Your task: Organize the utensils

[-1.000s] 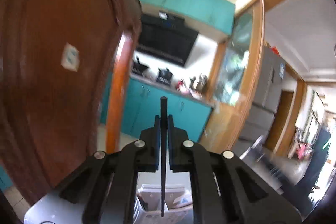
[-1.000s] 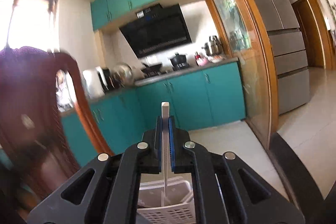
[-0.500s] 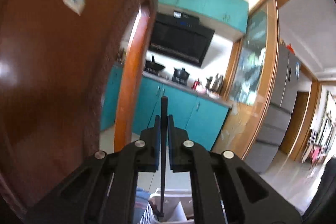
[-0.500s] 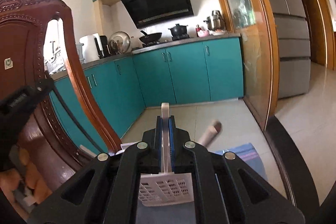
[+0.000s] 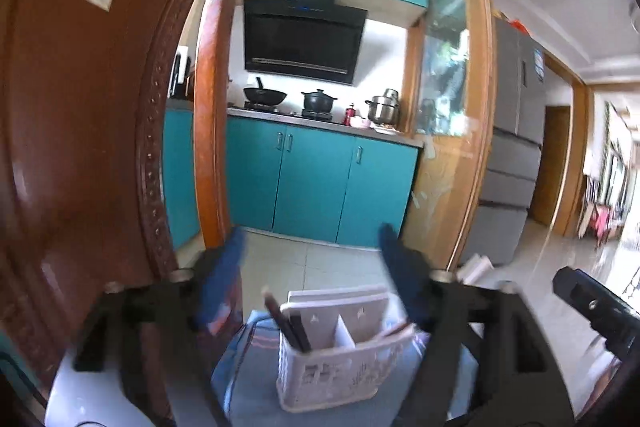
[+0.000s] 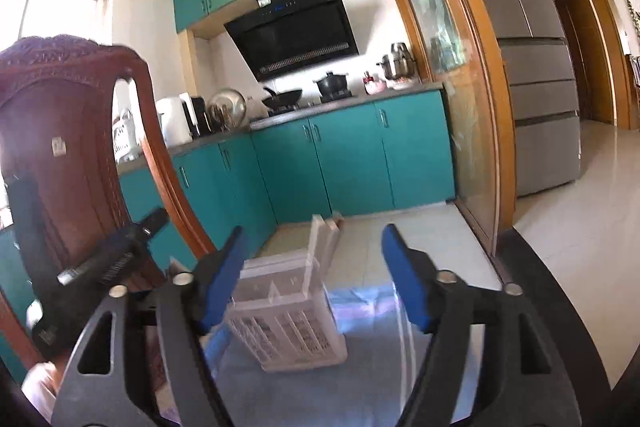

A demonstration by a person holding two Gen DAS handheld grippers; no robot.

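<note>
Above the white holder (image 6: 286,315), both grippers (image 5: 312,259) (image 6: 310,255) have just sprung wide, seemingly empty.

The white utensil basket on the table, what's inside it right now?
The white basket holds dark chopsticks leaning in its left compartment and pale flat utensils standing at the back. The walls hide their lower ends and the bottom.

My left gripper (image 5: 312,279): jaws just sprang wide, nothing between them.
Utensil basket (image 5: 340,367): directly below.
Dark chopsticks (image 5: 288,323): leaning in the basket's left compartment.
</note>
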